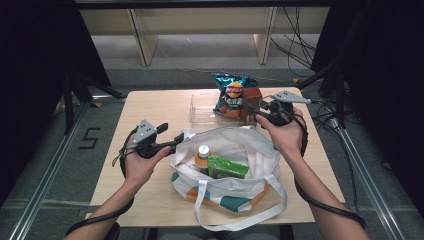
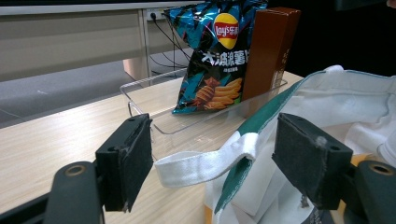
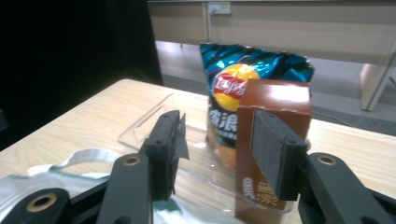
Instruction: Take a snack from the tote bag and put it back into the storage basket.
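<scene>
A white tote bag (image 1: 235, 185) with green and orange trim lies open on the wooden table (image 1: 150, 110). Inside it are a bottle (image 1: 202, 154) and a green packet (image 1: 228, 168). My left gripper (image 1: 176, 139) is open at the bag's left rim; in the left gripper view the bag's white strap (image 2: 196, 164) hangs between its jaws without touching the pads (image 2: 135, 158). Behind the bag, a clear tray (image 1: 202, 111) holds a blue Lay's chip bag (image 1: 231, 95) and a brown box (image 1: 253, 101), both upright. My right gripper (image 1: 260, 114) is open just in front of the brown box (image 3: 275, 100), with nothing between its jaws.
The tray's left half (image 2: 140, 93) holds nothing. Bare tabletop lies to the left of the tote bag and along the right edge. Black frame posts (image 1: 67, 95) stand by the table's far corners, and cables (image 1: 300, 35) run on the floor behind.
</scene>
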Demonstrator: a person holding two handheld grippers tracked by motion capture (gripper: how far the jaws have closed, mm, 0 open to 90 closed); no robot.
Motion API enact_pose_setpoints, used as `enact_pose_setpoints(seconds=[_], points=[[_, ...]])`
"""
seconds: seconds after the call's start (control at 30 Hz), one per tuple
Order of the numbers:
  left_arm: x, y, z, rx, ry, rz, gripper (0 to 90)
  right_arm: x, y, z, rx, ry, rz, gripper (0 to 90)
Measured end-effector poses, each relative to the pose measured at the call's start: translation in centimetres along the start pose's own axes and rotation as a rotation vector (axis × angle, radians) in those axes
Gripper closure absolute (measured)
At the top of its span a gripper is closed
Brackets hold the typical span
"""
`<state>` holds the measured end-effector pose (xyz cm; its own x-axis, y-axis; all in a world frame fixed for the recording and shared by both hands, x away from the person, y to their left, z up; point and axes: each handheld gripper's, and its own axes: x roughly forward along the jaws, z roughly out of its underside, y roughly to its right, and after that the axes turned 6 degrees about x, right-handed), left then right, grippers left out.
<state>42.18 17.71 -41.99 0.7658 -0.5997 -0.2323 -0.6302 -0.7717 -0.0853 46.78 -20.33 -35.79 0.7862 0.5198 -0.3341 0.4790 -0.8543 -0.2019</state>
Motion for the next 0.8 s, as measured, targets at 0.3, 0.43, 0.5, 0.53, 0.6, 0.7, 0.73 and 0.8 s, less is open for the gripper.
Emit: enact_pose_setpoints(seconds=[0.3,0.43,0.5,0.53,0.6,0.7,0.73,0.8], points=[[0.0,0.0,0.0,0.000,-0.001,0.000,27.1,-1.4,-0.7,0.6,-0.023,-0.037,-0.076,56.5],[0.0,0.0,0.0,0.002,-0.001,-0.001,27.1,-1.9,-1.0,1.2,0.003,-0.064,-0.109,57.7],[0.1,0.1,0.1,-0.006,0.002,0.002,27.1,-2.2,-1.1,1.5,-0.012,-0.069,-0.122,58.4],[0.1,0.1,0.1,-0.007,0.003,0.002,27.1,-2.4,-1.3,1.5,0.002,-0.075,-0.114,58.4],[0.1,0.1,0.0,-0.004,-0.001,0.000,27.2,-2.7,-1.4,1.8,-0.013,-0.067,-0.117,58.4],[0.0,0.1,0.0,-0.006,0.003,0.001,27.1,-3.0,-1.5,2.0,-0.017,-0.080,-0.149,58.4],[0.0,0.1,0.0,-0.004,0.002,0.001,27.1,-3.2,-1.5,2.1,-0.034,-0.076,-0.148,58.3],[0.0,0.1,0.1,-0.004,0.002,0.001,27.1,-3.4,-1.7,2.4,-0.027,-0.075,-0.162,58.1]])
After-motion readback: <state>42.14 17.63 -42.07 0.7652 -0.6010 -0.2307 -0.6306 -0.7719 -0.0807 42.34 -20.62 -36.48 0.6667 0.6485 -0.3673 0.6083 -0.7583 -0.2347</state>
